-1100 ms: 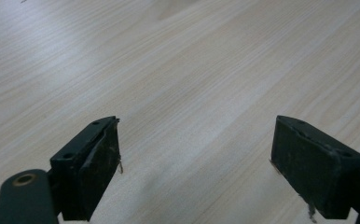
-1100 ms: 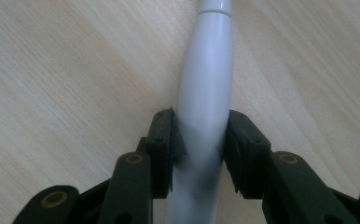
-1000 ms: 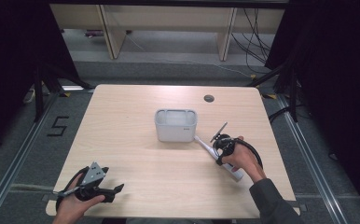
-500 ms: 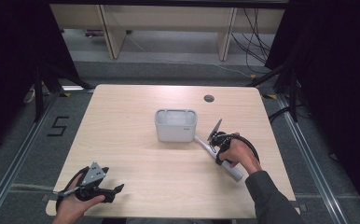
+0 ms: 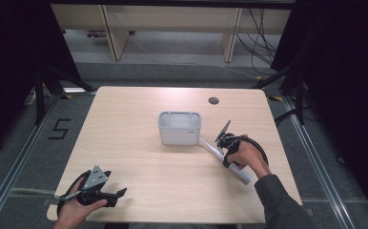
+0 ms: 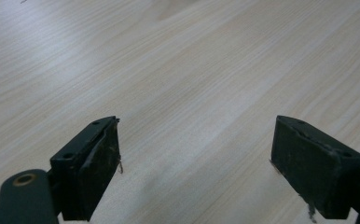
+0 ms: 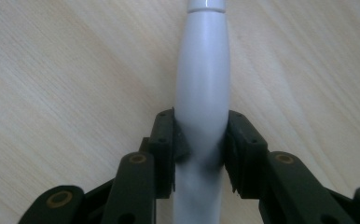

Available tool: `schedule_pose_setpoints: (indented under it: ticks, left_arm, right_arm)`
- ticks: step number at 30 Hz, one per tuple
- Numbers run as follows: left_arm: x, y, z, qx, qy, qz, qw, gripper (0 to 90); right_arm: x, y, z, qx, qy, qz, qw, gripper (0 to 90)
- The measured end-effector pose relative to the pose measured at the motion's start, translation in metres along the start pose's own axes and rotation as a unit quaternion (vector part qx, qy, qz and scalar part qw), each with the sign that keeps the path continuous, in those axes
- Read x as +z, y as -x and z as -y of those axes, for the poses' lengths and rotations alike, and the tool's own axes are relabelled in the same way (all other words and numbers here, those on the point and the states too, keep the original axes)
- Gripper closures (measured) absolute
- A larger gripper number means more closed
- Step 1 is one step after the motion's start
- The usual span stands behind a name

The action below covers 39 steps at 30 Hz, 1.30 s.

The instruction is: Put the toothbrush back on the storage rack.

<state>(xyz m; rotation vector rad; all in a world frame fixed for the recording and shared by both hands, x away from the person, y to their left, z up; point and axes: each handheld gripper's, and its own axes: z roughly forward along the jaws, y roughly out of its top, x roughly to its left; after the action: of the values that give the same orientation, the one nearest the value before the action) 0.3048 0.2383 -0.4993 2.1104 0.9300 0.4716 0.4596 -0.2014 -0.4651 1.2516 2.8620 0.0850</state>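
Light wooden table (image 5: 139,129) carries grey bin (image 5: 179,128), probably a white handle (image 5: 220,157).

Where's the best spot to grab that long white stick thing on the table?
Grab the white handle around its fat middle, coming from above with one jaw on each long side. It lies flat and is rounded, so the ends would slip. The right gripper pinches it there.

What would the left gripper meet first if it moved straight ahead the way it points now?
Probably nothing: the left gripper points right along the near edge of the table, jaws open. Its own view shows bare wood ahead. The grey bin sits farther back, seemingly off that line.
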Motion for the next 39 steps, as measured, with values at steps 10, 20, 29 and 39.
schedule_pose_setpoints:
  ticks: [10,20,29,39]
  left_arm:
    - [0.0,0.0,0.0,0.004,-0.005,-0.003,1.0,15.1]
    - [0.001,0.0,0.0,-0.002,-0.002,-0.006,1.0,15.1]
    - [0.001,0.0,0.0,-0.003,-0.001,-0.007,1.0,15.1]
    - [-0.001,-0.002,0.0,0.005,-0.008,-0.009,0.9999,15.1]
  right_arm:
    - [-0.03,0.024,0.022,0.003,0.092,0.009,0.9958,66.6]
    - [-0.068,0.034,0.032,0.046,0.239,0.013,0.9699,66.6]
    - [-0.077,0.03,0.027,0.046,0.321,0.014,0.9458,66.6]
    - [-0.087,0.02,0.009,0.037,0.408,-0.009,0.9119,66.6]
